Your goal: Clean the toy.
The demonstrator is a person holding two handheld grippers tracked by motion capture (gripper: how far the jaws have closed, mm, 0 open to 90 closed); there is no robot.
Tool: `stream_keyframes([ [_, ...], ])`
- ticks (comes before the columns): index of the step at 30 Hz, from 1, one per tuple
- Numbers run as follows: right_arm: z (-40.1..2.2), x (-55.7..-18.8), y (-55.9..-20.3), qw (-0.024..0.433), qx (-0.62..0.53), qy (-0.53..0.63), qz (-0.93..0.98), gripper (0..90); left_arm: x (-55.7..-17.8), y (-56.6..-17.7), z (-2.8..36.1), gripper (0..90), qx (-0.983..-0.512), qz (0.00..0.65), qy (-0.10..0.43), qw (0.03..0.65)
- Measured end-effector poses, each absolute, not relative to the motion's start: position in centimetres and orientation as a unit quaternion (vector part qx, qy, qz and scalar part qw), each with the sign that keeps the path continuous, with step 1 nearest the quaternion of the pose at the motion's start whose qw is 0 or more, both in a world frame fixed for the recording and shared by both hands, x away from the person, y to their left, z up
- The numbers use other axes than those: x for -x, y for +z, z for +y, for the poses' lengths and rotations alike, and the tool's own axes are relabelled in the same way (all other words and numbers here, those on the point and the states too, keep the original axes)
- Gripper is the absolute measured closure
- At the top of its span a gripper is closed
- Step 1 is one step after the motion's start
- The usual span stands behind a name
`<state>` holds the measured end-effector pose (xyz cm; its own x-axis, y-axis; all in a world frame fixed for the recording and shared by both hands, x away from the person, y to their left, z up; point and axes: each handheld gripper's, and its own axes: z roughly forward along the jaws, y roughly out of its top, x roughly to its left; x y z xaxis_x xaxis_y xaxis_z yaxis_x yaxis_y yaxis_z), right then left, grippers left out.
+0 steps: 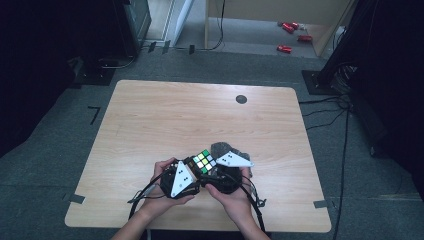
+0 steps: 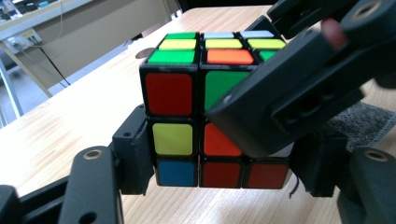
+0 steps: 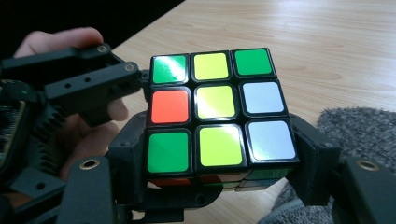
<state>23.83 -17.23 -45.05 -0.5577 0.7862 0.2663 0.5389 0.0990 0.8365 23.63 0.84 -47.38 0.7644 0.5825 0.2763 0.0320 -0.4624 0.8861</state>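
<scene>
Two grippers are meeting on one puzzle cube (image 1: 204, 162), which we are holding just above the table (image 1: 150, 115) near its six o'clock edge. Our left gripper (image 2: 219, 175) is clamping the bottom layer; our right gripper (image 3: 219, 163) is clenching the near rows from above. It is looking light, rigid and glossy, so we are gripping flat opposite faces, never corners, with the grey cloth (image 1: 220, 148) lying at one o'clock

Left gripper (image 1: 192, 169): held in the left hand (image 1: 162, 192), jaws set against two opposite sides of the cube (image 1: 204, 161).
Right gripper (image 1: 216, 172): in the right hand (image 1: 232, 200), jaws likewise clasping the cube.
Forearms: converge from the near edge.
</scene>
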Motion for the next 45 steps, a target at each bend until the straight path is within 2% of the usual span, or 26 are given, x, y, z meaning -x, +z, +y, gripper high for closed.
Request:
stream_keyframes([
  [3, -16.9, -23.7, -45.2, 0.134, -0.457, 0.479, 0.737, 33.6, -23.5, -47.1, 0.7, 27.5, -0.803, 0.188, 0.29, 0.485],
  [9, -16.7, -23.7, -45.2, 0.131, -0.459, 0.477, 0.738, 33.0, -23.2, -47.1, 0.7, 32.5, -0.805, 0.185, 0.297, 0.48],
  [16, -18.5, -24.1, -44.1, 0.081, -0.452, 0.548, 0.699, 27.1, -24.3, -46.8, 1.9, 34.8, -0.8, 0.219, 0.281, 0.482],
  [22, -19.9, -24.1, -44.2, 0.116, -0.449, 0.584, 0.667, 26.6, -26.1, -45.9, 4.4, 34.8, -0.773, 0.291, 0.247, 0.507],
  [27, -19.4, -24.2, -45.5, 0.132, -0.427, 0.585, 0.677, 27.9, -26.9, -45.1, 5.9, 34.8, -0.745, 0.335, 0.206, 0.538],
  [30, -18.3, -24.0, -46.1, 0.15, -0.404, 0.57, 0.699, 27.4, -26.8, -44.7, 5.9, 34.8, -0.737, 0.341, 0.186, 0.553],
  [36, -16.5, -23.5, -46.6, 0.167, -0.382, 0.547, 0.726, 19.2, -26.4, -44.3, 5.3, 34.8, -0.737, 0.34, 0.168, 0.56],
  [45, -16.3, -23.3, -46.8, 0.188, -0.383, 0.548, 0.719, 23.0, -25.9, -44.2, 4.2, 34.8, -0.738, 0.336, 0.142, 0.568],
])
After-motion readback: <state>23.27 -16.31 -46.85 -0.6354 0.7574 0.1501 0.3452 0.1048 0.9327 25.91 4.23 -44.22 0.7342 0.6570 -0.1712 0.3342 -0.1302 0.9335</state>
